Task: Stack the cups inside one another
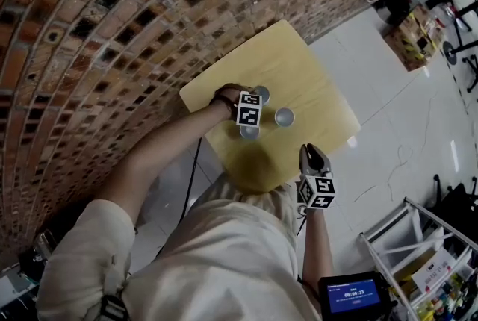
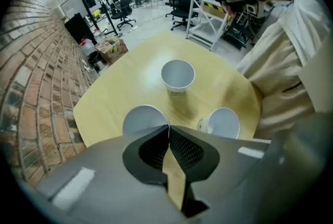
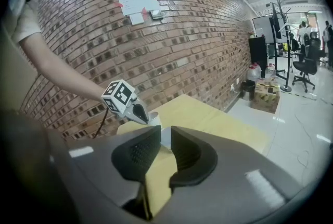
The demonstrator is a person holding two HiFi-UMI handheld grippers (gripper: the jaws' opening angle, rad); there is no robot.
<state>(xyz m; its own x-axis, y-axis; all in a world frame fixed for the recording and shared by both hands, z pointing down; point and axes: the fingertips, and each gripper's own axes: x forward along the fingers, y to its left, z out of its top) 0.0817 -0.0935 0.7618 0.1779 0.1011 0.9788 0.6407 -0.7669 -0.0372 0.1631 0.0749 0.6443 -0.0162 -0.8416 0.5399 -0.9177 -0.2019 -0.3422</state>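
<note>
Left gripper (image 2: pixel 169 128): jaws pressed together, tips pinching the right rim of the near cup (image 2: pixel 140 119). That cup stands upright on the yellow table (image 2: pixel 117 82). A second cup (image 2: pixel 178 74) sits further out and a third cup (image 2: pixel 223 123) is just right of the jaws, all three apart and unstacked. Right gripper (image 3: pixel 165 137): jaws slightly apart, nothing between them, hanging at the table's near edge.

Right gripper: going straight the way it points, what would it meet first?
Probably the white paper cup seen through the right gripper's open jaws, on the yellow table; depth is unclear, so the tabletop may come first.
</note>
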